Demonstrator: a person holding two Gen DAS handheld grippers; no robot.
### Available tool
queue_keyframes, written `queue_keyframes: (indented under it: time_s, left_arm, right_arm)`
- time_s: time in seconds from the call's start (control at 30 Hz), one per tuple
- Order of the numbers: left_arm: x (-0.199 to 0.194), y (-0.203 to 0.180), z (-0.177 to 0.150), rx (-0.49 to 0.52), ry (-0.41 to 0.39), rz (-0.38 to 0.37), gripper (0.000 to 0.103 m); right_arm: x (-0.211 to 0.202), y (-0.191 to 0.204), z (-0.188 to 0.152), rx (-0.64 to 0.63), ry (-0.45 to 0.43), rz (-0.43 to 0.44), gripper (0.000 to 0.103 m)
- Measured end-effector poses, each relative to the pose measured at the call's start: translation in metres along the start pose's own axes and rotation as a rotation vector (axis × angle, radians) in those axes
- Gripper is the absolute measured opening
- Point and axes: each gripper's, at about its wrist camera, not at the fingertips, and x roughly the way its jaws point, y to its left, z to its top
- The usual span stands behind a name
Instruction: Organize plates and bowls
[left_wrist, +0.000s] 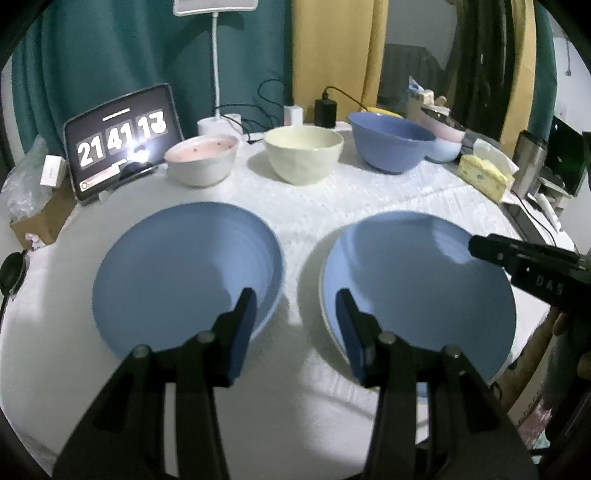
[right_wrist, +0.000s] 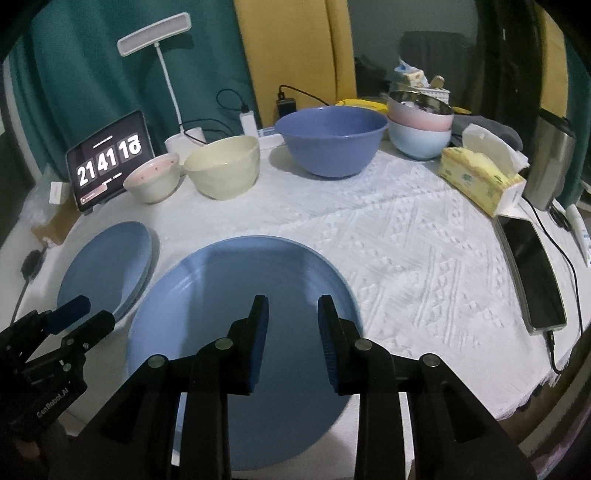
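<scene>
Two blue plates lie side by side on the white cloth. The left plate (left_wrist: 184, 277) (right_wrist: 107, 266) rests on another like it. The right plate (left_wrist: 417, 295) (right_wrist: 240, 332) sits on a pale plate whose rim shows beneath. My left gripper (left_wrist: 295, 310) (right_wrist: 94, 312) hovers open over the gap between them, holding nothing. My right gripper (right_wrist: 291, 317) (left_wrist: 480, 247) hangs open above the right plate, clear of it. Behind stand a pink-lined bowl (left_wrist: 201, 158) (right_wrist: 153, 181), a cream bowl (left_wrist: 303, 153) (right_wrist: 223, 166) and a blue bowl (left_wrist: 391, 140) (right_wrist: 330, 140).
Stacked pink and pale-blue bowls (right_wrist: 421, 125) stand at the back right beside a yellow tissue box (right_wrist: 480, 181). A phone (right_wrist: 535, 273) on a cable lies near the right edge, next to a steel flask (right_wrist: 550, 158). A tablet clock (right_wrist: 110, 155) and lamp (right_wrist: 155, 33) stand at the back left.
</scene>
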Motion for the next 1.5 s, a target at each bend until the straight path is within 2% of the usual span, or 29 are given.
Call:
queue_keyframes:
  time_s: [0.97,1.07,1.13,1.5]
  left_arm:
    - [-0.003,0.071,0.014,-0.108,-0.062,0.068,0.048]
    - [-0.002,0.078,0.014,-0.119,-0.065,0.071,0.052]
    - [0.0,0.084,0.014,-0.133,-0.065,0.068,0.06]
    - [0.005,0.115,0.013,-0.182,-0.067,0.094,0.061]
  right_arm:
    - [0.023,0.063,0.028,-0.096,0.023,0.034,0.029]
    - [0.026,0.07,0.03,-0.106,0.026,0.036,0.029]
    - [0.028,0.075,0.031,-0.112,0.03,0.036,0.029]
    - [0.042,0.099,0.039,-0.149,0.051,0.046,0.029]
